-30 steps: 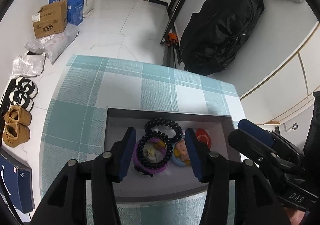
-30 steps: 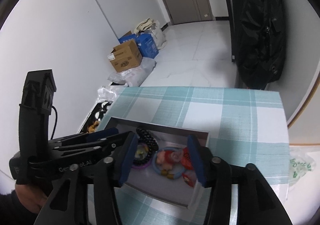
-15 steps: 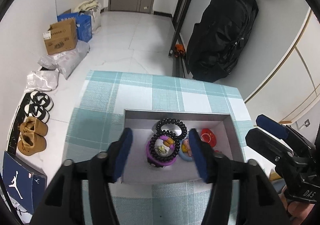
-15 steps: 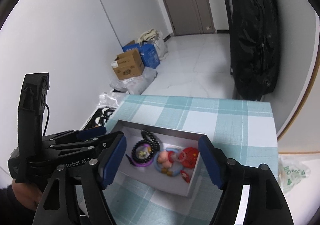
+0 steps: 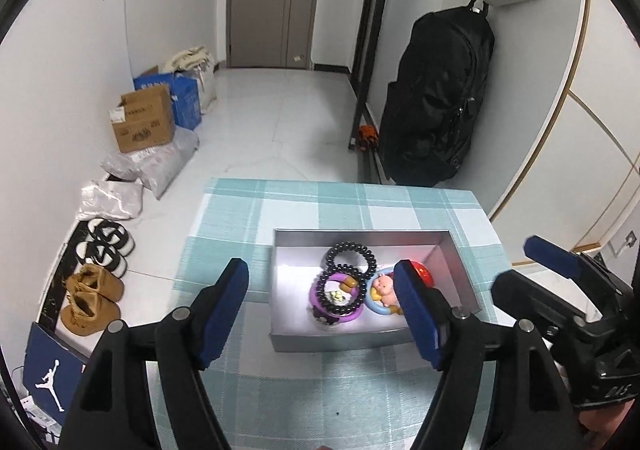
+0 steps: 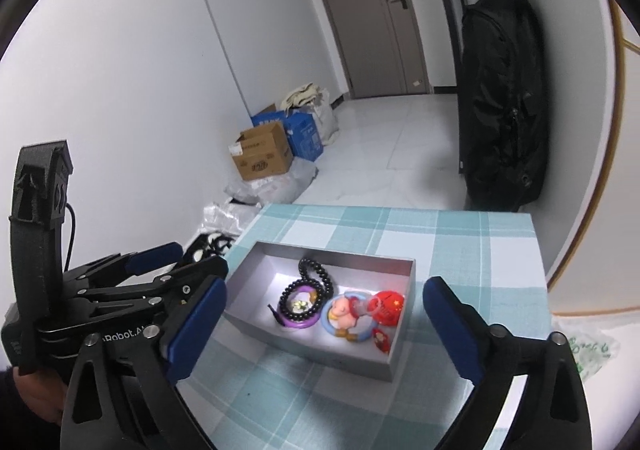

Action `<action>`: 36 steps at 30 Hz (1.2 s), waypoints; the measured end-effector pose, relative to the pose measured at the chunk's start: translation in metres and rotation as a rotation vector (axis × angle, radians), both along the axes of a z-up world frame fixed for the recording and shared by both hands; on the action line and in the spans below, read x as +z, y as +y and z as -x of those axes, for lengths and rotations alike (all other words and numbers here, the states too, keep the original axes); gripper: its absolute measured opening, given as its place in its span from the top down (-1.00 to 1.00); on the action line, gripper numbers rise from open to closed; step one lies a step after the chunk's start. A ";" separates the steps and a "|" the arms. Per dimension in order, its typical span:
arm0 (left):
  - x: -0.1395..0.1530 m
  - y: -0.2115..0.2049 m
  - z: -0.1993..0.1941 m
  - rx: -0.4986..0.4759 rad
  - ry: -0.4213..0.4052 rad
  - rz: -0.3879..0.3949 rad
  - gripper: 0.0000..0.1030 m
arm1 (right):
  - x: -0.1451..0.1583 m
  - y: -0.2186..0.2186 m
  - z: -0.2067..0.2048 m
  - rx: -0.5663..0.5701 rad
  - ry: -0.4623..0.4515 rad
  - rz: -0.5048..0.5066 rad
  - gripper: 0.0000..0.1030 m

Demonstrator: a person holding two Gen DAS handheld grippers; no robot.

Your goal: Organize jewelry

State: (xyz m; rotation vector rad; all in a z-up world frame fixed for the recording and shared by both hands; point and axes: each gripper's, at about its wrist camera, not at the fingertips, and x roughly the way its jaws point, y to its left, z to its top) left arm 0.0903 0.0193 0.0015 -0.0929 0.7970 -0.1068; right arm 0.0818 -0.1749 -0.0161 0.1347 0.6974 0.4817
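A grey open box (image 5: 372, 340) (image 6: 352, 360) sits on the teal plaid table. Inside lie two black bead bracelets (image 5: 351, 256) (image 6: 316, 274), a purple ring (image 5: 320, 300) (image 6: 300, 324), a blue ring with a pink pig (image 5: 382, 288) (image 6: 340, 312) and red charms (image 5: 422, 274) (image 6: 390, 306). My left gripper (image 5: 322, 314) is open and empty, raised in front of the box. My right gripper (image 6: 324, 330) is open and empty, raised above the box's near side. Each gripper shows in the other's view, the right gripper as (image 5: 560, 290) and the left gripper as (image 6: 132, 286).
The plaid tablecloth (image 5: 340, 205) (image 6: 460, 242) covers a small table. On the floor to the left are cardboard boxes (image 5: 142, 123), plastic bags (image 5: 160, 165) and shoes (image 5: 92, 298). A black bag (image 5: 436, 97) hangs at the back right. A plastic bag (image 6: 588, 346) lies at the right.
Both grippers have pulled back and up from the box and opened wider. The box and its contents have not moved.
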 end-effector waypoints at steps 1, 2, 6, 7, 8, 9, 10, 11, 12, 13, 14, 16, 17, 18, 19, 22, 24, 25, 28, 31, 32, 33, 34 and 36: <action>0.001 0.001 0.002 0.008 -0.008 -0.001 -0.45 | 0.000 -0.001 0.002 -0.002 0.001 -0.005 -0.94; 0.001 0.002 0.003 0.013 -0.012 0.002 -0.46 | 0.001 -0.002 0.004 -0.005 -0.003 -0.005 -0.95; 0.000 0.003 0.010 0.033 -0.021 0.008 -0.47 | 0.002 -0.006 0.013 -0.025 -0.019 -0.008 -1.00; 0.000 0.003 0.011 0.038 -0.021 0.009 -0.47 | 0.002 -0.008 0.015 -0.027 -0.019 -0.013 -1.00; -0.001 0.003 0.012 0.040 -0.022 0.010 -0.47 | 0.002 -0.009 0.017 -0.030 -0.019 -0.015 -1.00; -0.001 0.003 0.013 0.043 -0.023 0.009 -0.47 | 0.002 -0.010 0.018 -0.034 -0.019 -0.014 -1.00; -0.001 0.003 0.015 0.047 -0.024 0.006 -0.47 | 0.002 -0.010 0.019 -0.037 -0.021 -0.013 -1.00; -0.001 0.003 0.016 0.048 -0.023 0.005 -0.47 | 0.002 -0.011 0.021 -0.038 -0.023 -0.011 -1.00; -0.001 0.002 0.017 0.049 -0.023 0.004 -0.47 | 0.002 -0.011 0.022 -0.040 -0.026 -0.007 -1.00; -0.001 0.002 0.018 0.049 -0.023 0.004 -0.47 | 0.002 -0.011 0.023 -0.042 -0.030 -0.003 -1.00; -0.001 0.002 0.018 0.051 -0.023 0.002 -0.47 | 0.002 -0.011 0.024 -0.042 -0.032 -0.002 -1.00; 0.000 0.002 0.020 0.052 -0.025 -0.001 -0.47 | 0.002 -0.010 0.025 -0.043 -0.033 0.002 -1.00; 0.000 0.001 0.021 0.053 -0.028 -0.002 -0.48 | 0.003 -0.010 0.026 -0.043 -0.034 0.003 -1.00; 0.001 0.001 0.022 0.054 -0.030 -0.003 -0.47 | 0.003 -0.010 0.027 -0.043 -0.035 0.003 -1.00; 0.001 0.001 0.023 0.055 -0.031 -0.004 -0.48 | 0.003 -0.010 0.028 -0.043 -0.036 0.005 -1.00; 0.001 0.001 0.024 0.056 -0.031 -0.007 -0.48 | 0.002 -0.009 0.030 -0.037 -0.038 0.011 -1.00; 0.001 0.001 0.025 0.059 -0.033 -0.008 -0.47 | 0.002 -0.008 0.029 -0.036 -0.040 0.020 -1.00; 0.002 0.001 0.025 0.060 -0.033 -0.006 -0.47 | 0.002 -0.007 0.029 -0.035 -0.040 0.021 -1.00; 0.002 0.002 0.026 0.060 -0.037 0.000 -0.48 | 0.000 -0.007 0.030 -0.034 -0.039 0.024 -1.00; 0.002 0.002 0.026 0.063 -0.035 0.001 -0.47 | 0.000 -0.007 0.030 -0.032 -0.037 0.024 -1.00; 0.002 0.002 0.026 0.064 -0.034 0.002 -0.47 | 0.000 -0.007 0.030 -0.031 -0.038 0.027 -1.00; 0.001 0.003 0.026 0.066 -0.033 0.003 -0.47 | -0.001 -0.006 0.030 -0.032 -0.037 0.032 -1.00; 0.002 0.003 0.026 0.067 -0.034 0.002 -0.47 | -0.001 -0.006 0.029 -0.031 -0.034 0.031 -1.00; 0.002 0.003 0.026 0.068 -0.034 0.001 -0.47 | -0.002 -0.005 0.029 -0.030 -0.032 0.032 -1.00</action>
